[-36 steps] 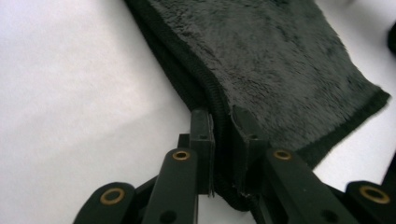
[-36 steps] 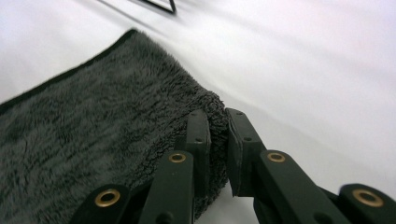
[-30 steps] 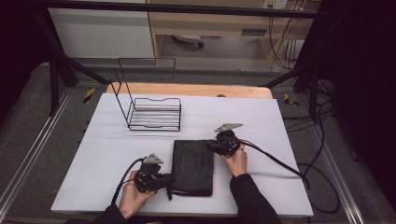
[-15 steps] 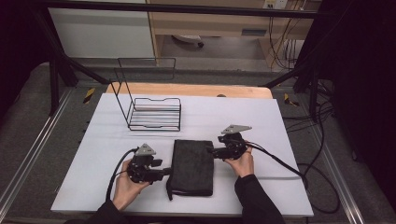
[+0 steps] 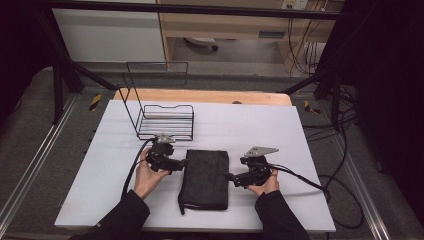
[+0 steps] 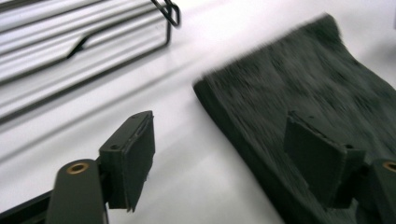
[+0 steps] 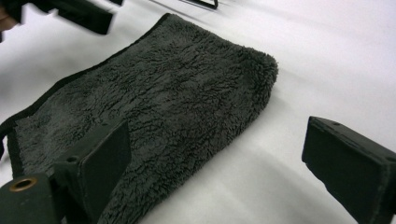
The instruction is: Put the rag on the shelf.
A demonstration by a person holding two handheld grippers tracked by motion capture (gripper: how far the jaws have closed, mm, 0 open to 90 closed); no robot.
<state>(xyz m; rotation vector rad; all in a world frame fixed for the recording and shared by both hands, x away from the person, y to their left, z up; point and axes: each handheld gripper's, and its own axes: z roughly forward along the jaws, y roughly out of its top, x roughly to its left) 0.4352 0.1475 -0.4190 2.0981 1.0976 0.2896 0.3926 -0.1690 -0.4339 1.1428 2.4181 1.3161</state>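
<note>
In the middle of the white desk (image 5: 280,130) lies a dark grey, fluffy folded towel (image 5: 205,179), flat on the surface. The left tool (image 5: 179,163) sits at the towel's left edge near its far corner; its jaws have just been opening and stand spread, one over the towel's border, pressing on nothing. The right tool (image 5: 229,176) sits at the towel's right edge, its jaws likewise just opened and spread apart, gripping nothing. Behind the towel stands a black wire rack (image 5: 165,121), its slatted base bare.
</note>
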